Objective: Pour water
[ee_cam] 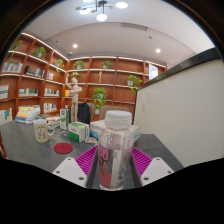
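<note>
A clear plastic bottle (pixel 113 148) with a white cap and a red label stands upright between my fingers. My gripper (pixel 113 162) is shut on it, with the pink pads (pixel 87 160) pressing on both of its sides. The bottle's base is hidden down between the fingers. Beyond it to the left, a pale cup (pixel 41 130) stands on the grey table (pixel 30 150), and a small red round disc (pixel 63 148) lies flat a little nearer to me.
Green and white boxes (pixel 78 130) and a potted plant (pixel 99 99) stand behind the bottle. Wooden shelves (pixel 30 75) line the far walls. A white partition (pixel 185 110) rises close on the right.
</note>
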`<state>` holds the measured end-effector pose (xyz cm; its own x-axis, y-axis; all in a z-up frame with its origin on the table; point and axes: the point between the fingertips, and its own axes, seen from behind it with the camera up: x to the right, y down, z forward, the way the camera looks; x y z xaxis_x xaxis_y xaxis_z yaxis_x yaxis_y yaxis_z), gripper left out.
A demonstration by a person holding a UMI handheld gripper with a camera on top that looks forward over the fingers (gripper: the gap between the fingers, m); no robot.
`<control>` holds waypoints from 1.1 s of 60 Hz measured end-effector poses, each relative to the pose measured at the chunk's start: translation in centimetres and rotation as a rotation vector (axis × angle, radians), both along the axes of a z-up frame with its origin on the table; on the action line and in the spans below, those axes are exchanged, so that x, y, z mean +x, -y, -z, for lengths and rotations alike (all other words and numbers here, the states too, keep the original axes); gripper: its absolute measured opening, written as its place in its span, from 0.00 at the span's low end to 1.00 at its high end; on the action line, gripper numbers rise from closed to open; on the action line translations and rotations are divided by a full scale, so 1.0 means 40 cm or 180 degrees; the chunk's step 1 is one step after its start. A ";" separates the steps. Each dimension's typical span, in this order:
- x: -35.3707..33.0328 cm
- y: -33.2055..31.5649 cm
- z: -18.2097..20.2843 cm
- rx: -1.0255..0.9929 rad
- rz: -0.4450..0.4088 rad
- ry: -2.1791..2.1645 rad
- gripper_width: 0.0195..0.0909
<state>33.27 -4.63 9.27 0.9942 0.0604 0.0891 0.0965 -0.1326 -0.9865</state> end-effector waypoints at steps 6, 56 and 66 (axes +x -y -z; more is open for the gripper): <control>0.028 -0.042 0.013 0.0007 -0.0032 -0.0073 0.43; -0.361 -0.263 -0.152 0.0097 -0.0271 0.3473 0.21; -0.489 -0.348 -0.204 0.0317 -0.0300 0.4749 0.21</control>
<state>13.71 9.29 17.41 -0.0194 0.0501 0.9986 0.9998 -0.0088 0.0199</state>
